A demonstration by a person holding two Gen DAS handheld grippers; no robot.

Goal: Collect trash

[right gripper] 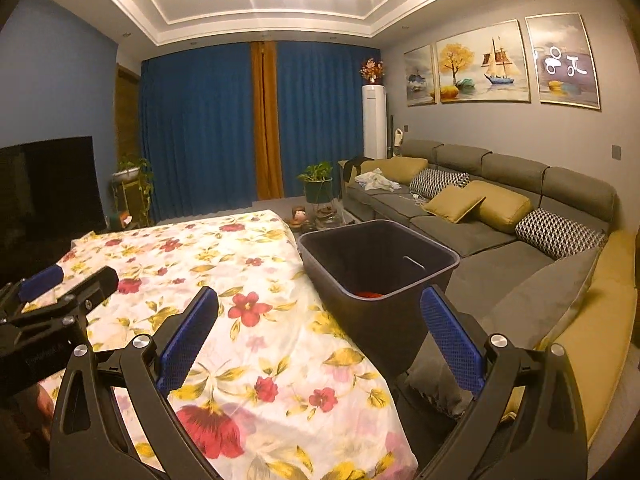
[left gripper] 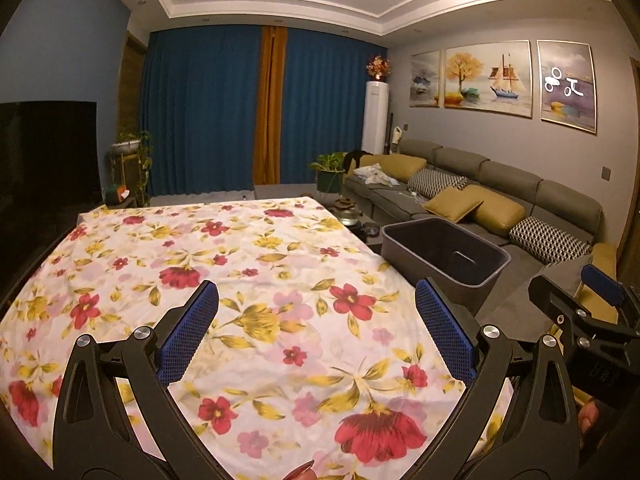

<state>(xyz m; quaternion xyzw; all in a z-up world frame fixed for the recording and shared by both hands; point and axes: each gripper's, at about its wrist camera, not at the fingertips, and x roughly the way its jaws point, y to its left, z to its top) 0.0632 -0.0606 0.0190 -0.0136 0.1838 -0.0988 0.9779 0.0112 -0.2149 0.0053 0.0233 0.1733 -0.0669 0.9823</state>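
Both grippers, left (left gripper: 316,320) & right (right gripper: 320,324), are held wide, nothing gripped, above creased floral cloth (left gripper: 248,264). A smooth dark rectangular bin (right gripper: 380,268) is seen w/ a red item (right gripper: 368,293) mostly hidden inside.

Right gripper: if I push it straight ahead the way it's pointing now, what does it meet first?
Most likely the dark bin. The right gripper is open and empty, its line running along the edge of the floral cloth, with the bin's near wall straight ahead. Depth is uncertain through the fisheye.

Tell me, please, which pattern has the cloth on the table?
The tablecloth is white with red, pink and yellow flowers, seen best in the left wrist view.
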